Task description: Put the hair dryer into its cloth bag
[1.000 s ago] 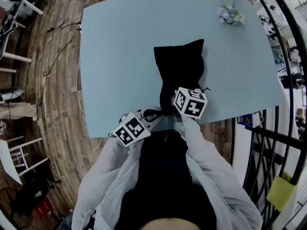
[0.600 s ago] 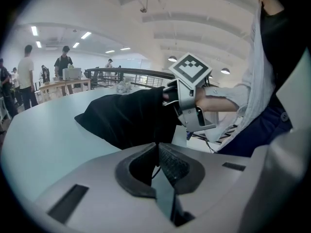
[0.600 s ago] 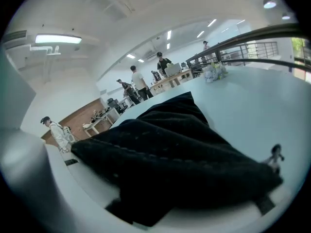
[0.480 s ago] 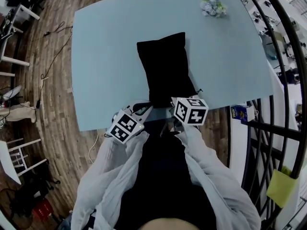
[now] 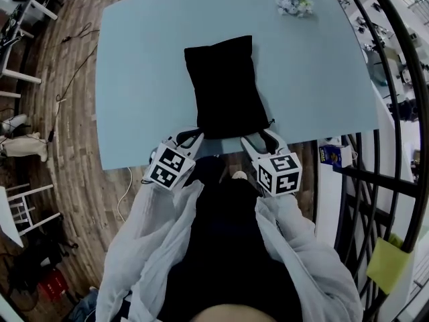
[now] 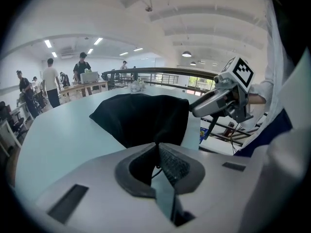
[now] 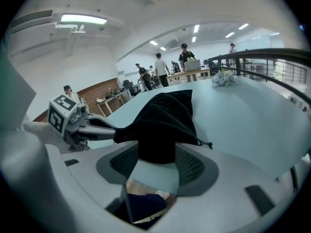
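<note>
The black cloth bag [image 5: 224, 86] lies flat on the light blue table [image 5: 141, 79], its mouth end toward me. No hair dryer shows in any view. My left gripper [image 5: 194, 135] is shut at the bag's near-left corner. In the right gripper view the fabric is drawn to a point at the left gripper [image 7: 104, 127]. A thin dark cord runs out of the closed jaws of the left gripper [image 6: 156, 147]. My right gripper [image 5: 263, 137] stands open at the table's near edge. The bag [image 7: 165, 123] lies beyond its jaws, untouched by the pads. A drawstring end [image 7: 209, 143] trails to the right.
A crumpled white and green bundle [image 5: 293, 2] sits at the table's far right corner. A black railing [image 5: 395, 113] curves along the right, with a blue box [image 5: 330, 154] on the floor beside the table. White chairs [image 5: 20, 213] stand on the wooden floor at left. People [image 6: 51, 79] stand at far desks.
My right gripper has drawn back from over the bag's near end to the table's near edge, further right. The bag's near end now lies spread wide. The left gripper stays at the near-left corner.
</note>
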Tool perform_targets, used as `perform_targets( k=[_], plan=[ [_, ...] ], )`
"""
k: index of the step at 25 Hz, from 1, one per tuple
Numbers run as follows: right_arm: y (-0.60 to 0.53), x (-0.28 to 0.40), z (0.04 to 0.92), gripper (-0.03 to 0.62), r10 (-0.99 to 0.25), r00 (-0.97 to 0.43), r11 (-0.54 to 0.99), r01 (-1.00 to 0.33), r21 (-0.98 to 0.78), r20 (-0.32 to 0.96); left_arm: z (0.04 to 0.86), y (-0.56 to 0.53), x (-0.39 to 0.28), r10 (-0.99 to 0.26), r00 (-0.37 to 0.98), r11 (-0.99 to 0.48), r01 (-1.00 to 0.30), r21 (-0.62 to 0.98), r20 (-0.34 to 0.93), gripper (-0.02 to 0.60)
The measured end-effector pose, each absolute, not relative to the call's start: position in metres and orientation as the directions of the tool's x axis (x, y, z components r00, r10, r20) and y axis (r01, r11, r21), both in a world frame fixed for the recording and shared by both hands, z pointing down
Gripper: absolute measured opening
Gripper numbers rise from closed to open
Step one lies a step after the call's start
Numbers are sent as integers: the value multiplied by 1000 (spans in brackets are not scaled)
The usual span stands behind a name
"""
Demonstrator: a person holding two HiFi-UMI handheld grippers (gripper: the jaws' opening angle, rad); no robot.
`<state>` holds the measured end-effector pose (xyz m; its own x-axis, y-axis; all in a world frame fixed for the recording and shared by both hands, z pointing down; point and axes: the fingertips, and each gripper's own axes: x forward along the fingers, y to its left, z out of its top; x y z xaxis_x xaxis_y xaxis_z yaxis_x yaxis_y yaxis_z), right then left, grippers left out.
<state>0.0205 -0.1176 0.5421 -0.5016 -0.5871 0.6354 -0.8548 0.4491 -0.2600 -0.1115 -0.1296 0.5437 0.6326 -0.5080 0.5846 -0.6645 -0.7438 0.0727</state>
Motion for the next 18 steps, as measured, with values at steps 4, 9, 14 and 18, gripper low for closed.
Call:
perform_targets(
  k=[4,9,14,18],
  plan=[
    [-107,58,545,250,-610,-424,485,-868,-107,670,547,-128,-109,-510,626,-739,-670,72,590,28],
    [-130,74,564,251,-592,-369,574,-817,52,717,547,-128,-110,-515,614,-737,-673,57,598,28],
    [-157,71,555,86,-650,-330,600,-776,196,685,544,-130,-108,-509,611,-752,-658,31,607,28],
    [-152,69,523,25,-697,-353,589,-778,218,624,530,-129,-106,-510,628,-775,-632,2,588,28]
  ],
)
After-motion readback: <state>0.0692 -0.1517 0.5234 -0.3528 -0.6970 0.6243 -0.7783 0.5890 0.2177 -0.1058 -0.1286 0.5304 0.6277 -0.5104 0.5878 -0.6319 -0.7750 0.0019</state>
